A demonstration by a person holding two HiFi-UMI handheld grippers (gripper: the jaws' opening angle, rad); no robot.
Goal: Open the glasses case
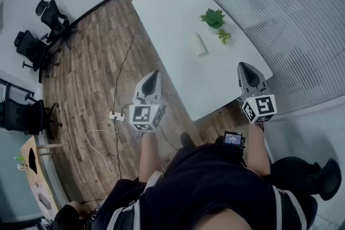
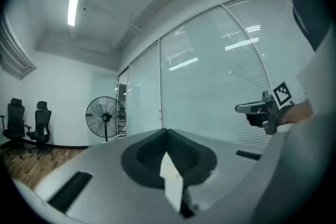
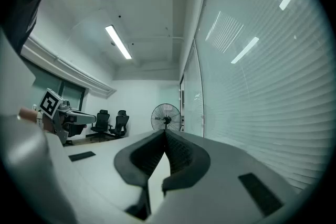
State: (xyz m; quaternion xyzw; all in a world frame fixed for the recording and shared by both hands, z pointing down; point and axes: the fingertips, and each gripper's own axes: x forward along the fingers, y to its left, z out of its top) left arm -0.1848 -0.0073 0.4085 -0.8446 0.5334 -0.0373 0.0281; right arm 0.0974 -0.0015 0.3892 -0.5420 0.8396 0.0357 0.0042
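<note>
The left hand-held gripper [image 1: 154, 75] has its jaws closed tip to tip with nothing between them. The right hand-held gripper [image 1: 245, 67] is closed and empty too. Both are held level and point toward 12 o'clock in the head view, the left just off the white worktop's [image 1: 172, 13] near-left edge and the right over its near-right corner. The glasses case [image 1: 199, 44], pale and oblong, lies shut on the worktop, at 1 o'clock from the left gripper and 11 o'clock from the right, well apart from both. Two small green plants [image 1: 214, 18] stand beyond it, toward 1 o'clock.
</note>
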